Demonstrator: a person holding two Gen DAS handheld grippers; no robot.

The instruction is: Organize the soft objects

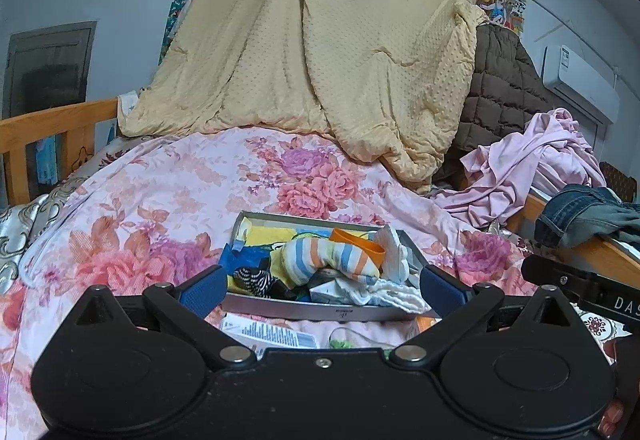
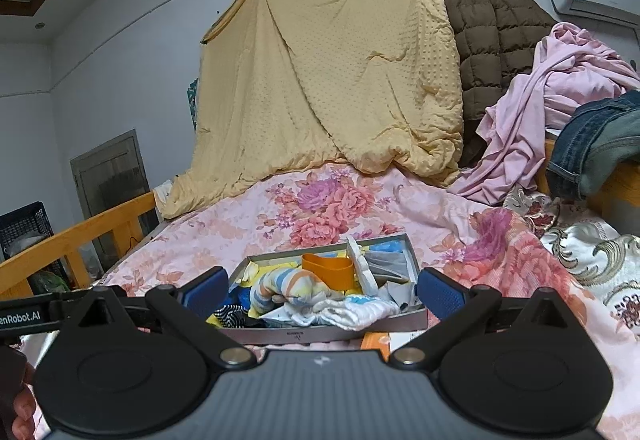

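- The left gripper, black with blue ribbed pads, has its jaws spread wide; nothing lies between them and neither pad touches anything. Seen between the fingers is the near edge of the shallow grey rectangular tray, which rests on the pink floral quilt.
- The right gripper, of the same build, is likewise spread wide and holds nothing; the same grey tray sits framed between its blue pads.
- The soft things lie heaped in the tray: a striped sock in blue, orange, yellow and white across the middle, a black-and-white striped cloth at the near left, a white waffle-textured cloth spilling over the near right rim, and yellow and blue fabric behind them.
- An orange plastic cup stands in the tray behind the sock.
- Writing: the other tool's black bar at the right edge of the left wrist view reads "DAS", cut off; the bar at the left edge of the right wrist view reads "enRobot.AI", also cut off.
- The tray's near wall carries a small dark mark, too small to read.
- A printed white packet lies on the quilt just in front of the tray; its text is illegible.
- A yellow dotted blanket hangs on the wall beyond the bed.
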